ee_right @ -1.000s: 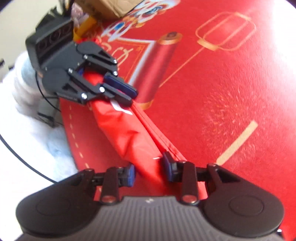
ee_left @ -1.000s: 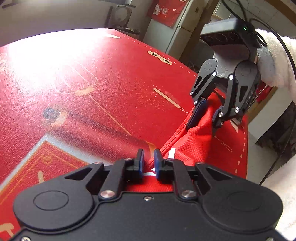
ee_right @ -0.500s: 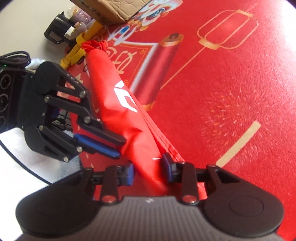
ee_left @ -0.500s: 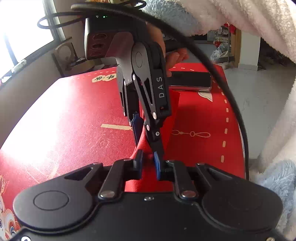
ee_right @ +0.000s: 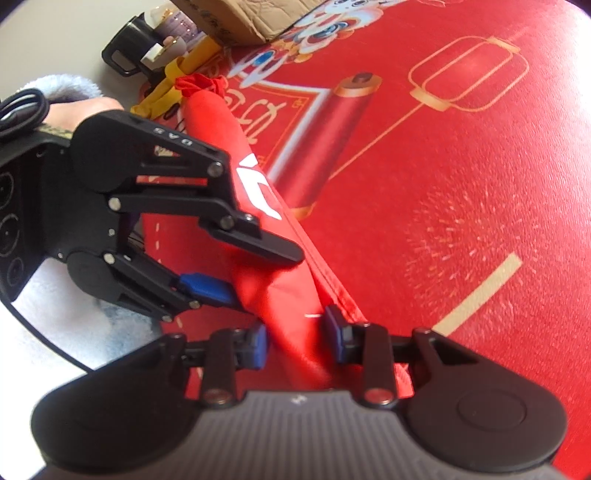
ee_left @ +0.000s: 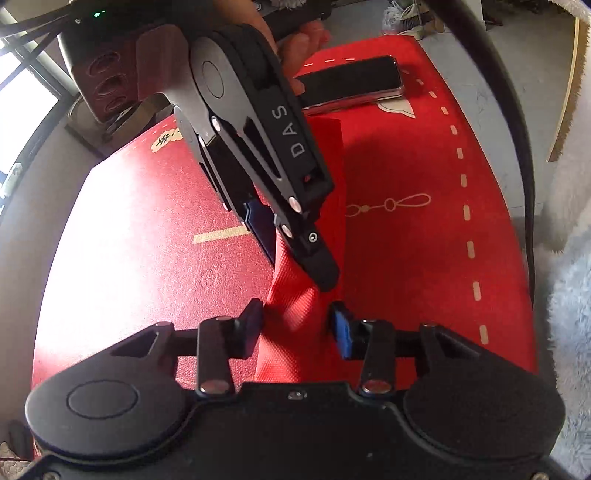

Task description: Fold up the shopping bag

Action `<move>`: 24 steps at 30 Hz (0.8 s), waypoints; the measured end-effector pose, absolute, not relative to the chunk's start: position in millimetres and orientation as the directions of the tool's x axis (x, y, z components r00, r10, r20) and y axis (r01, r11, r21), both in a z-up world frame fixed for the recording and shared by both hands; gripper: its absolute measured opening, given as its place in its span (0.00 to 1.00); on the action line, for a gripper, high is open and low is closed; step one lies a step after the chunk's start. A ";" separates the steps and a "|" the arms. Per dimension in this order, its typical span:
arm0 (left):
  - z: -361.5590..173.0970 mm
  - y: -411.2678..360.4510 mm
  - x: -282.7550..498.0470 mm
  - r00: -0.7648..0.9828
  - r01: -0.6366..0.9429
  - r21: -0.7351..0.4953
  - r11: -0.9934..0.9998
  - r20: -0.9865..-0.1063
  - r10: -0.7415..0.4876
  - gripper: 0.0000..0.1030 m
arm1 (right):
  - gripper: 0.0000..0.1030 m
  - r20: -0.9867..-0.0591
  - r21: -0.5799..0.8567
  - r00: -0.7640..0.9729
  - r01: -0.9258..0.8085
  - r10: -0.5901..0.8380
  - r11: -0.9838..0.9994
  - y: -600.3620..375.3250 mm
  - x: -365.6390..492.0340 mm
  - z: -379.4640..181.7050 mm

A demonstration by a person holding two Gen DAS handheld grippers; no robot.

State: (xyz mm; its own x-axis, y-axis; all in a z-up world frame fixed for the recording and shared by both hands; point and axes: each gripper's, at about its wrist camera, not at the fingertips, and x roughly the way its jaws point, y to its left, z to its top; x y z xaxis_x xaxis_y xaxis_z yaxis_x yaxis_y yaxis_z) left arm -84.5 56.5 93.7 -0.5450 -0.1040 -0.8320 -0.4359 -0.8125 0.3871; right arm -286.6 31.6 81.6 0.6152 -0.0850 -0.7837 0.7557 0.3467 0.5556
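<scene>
The red shopping bag [ee_right: 214, 122] lies as a long, narrow folded strip on the red tablecloth [ee_right: 461, 192], its white logo facing up. My right gripper [ee_right: 297, 338] is shut on the strip's near end, both pads pressing the cloth. My left gripper [ee_right: 260, 275] comes in from the left just beyond it. Its jaws are opening, one finger above the strip and the blue pad below. In the left wrist view the bag [ee_left: 332, 184] runs up between the left gripper [ee_left: 297, 319] fingers, with a gap at the right pad. The right gripper [ee_left: 295, 266] clamps it just above.
A black phone [ee_left: 351, 85] lies near the table's far corner. A cardboard box [ee_right: 236, 18], a black mug [ee_right: 129, 48] and a yellow item [ee_right: 173, 85] crowd the end beyond the bag. The table's dashed edge [ee_left: 469, 251] runs close on the right.
My left gripper has rolled and swung in close beside the right gripper, and its jaws have widened off the bag. The bag's far end now rests on the table. The right gripper stayed put.
</scene>
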 end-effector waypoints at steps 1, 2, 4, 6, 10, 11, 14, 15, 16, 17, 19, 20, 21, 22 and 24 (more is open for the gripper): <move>93.2 55.8 -85.9 -0.537 -0.448 0.385 -0.807 -0.837 -0.101 0.41 | 0.31 -0.787 0.552 0.612 0.757 -0.083 0.350 31.3 -285.9 82.0; 93.2 54.6 -88.2 -0.527 -0.459 0.377 -0.804 -0.844 -0.095 0.41 | 0.31 -0.790 0.548 0.608 0.758 -0.080 0.353 30.9 -285.1 82.3; 93.9 50.5 -95.8 -0.504 -0.470 0.345 -0.813 -0.860 -0.074 0.42 | 0.31 -0.795 0.542 0.602 0.761 -0.077 0.357 29.8 -283.3 82.7; 93.3 46.3 -101.2 -0.503 -0.475 0.326 -0.817 -0.863 -0.051 0.45 | 0.31 -0.797 0.539 0.599 0.762 -0.074 0.359 29.2 -282.8 82.9; 90.2 33.2 -101.5 -0.500 -0.434 0.249 -0.866 -0.866 0.001 0.40 | 0.30 -0.787 0.549 0.611 0.757 -0.085 0.353 30.2 -286.7 81.6; 88.7 30.0 -101.1 -0.501 -0.413 0.221 -0.884 -0.865 0.018 0.38 | 0.30 -0.783 0.553 0.615 0.755 -0.091 0.352 30.8 -287.7 81.3; 85.8 14.4 -100.3 -0.499 -0.338 0.112 -0.934 -0.863 0.078 0.38 | 0.35 -0.793 0.489 0.593 0.759 -0.143 0.430 41.1 -283.1 88.3; 85.9 11.0 -98.9 -0.501 -0.330 0.094 -0.939 -0.861 0.090 0.38 | 0.39 -0.805 0.429 0.564 0.767 -0.182 0.477 49.9 -279.7 94.3; 86.2 8.8 -97.1 -0.506 -0.329 0.088 -0.940 -0.857 0.096 0.38 | 0.46 -0.814 0.399 0.545 0.775 -0.199 0.490 55.9 -279.1 97.6; 86.4 6.7 -95.2 -0.511 -0.328 0.082 -0.941 -0.854 0.103 0.38 | 0.50 -0.824 0.371 0.525 0.784 -0.213 0.498 61.4 -279.3 100.9; 87.2 3.9 -93.5 -0.512 -0.328 0.074 -0.942 -0.852 0.112 0.38 | 0.54 -0.856 0.293 0.459 0.811 -0.238 0.507 75.1 -282.0 106.6; 87.5 3.7 -93.9 -0.511 -0.329 0.071 -0.942 -0.852 0.114 0.38 | 0.54 -0.863 0.268 0.440 0.816 -0.248 0.513 78.7 -282.7 107.6; 87.7 3.2 -94.2 -0.510 -0.329 0.067 -0.942 -0.852 0.117 0.38 | 0.54 -0.877 0.236 0.408 0.826 -0.255 0.511 82.0 -284.0 106.7; 87.2 3.0 -94.3 -0.510 -0.327 0.065 -0.943 -0.852 0.118 0.38 | 0.55 -0.892 0.216 0.379 0.836 -0.245 0.505 83.0 -284.7 103.0; 84.9 4.7 -94.3 -0.518 -0.323 0.066 -0.944 -0.847 0.118 0.38 | 0.57 -0.897 0.197 0.363 0.840 -0.254 0.505 84.9 -282.2 96.1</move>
State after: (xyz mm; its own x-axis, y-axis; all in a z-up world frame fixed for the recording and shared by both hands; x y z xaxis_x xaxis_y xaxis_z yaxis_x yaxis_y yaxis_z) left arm -94.3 4.7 84.9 -0.5179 0.1181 -0.8472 -0.3229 -0.9441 0.0657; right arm -282.2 84.9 96.1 0.3633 -0.2535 -0.8965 0.8400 0.5055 0.1975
